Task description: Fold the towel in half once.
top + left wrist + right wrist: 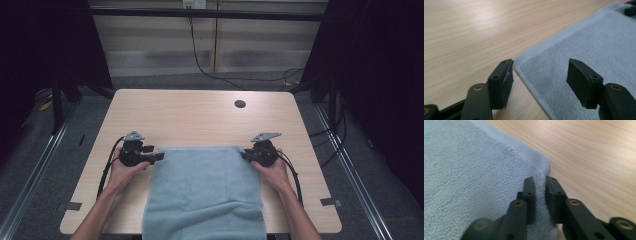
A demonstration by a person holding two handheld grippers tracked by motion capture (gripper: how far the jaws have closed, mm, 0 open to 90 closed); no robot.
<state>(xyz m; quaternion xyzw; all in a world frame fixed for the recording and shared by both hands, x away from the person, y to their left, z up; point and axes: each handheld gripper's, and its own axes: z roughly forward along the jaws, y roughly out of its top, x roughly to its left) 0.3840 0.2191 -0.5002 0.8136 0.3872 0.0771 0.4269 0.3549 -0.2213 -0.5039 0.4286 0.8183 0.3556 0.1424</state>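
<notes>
Blue towel (pixel 205 192): right tool (pixel 539 186) pinches corner; left tool (pixel 540 77) wide open.

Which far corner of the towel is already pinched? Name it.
The far right corner: the right gripper is shut on the towel there. At the far left corner, the left gripper stands open astride the hem, not clamping.
</notes>
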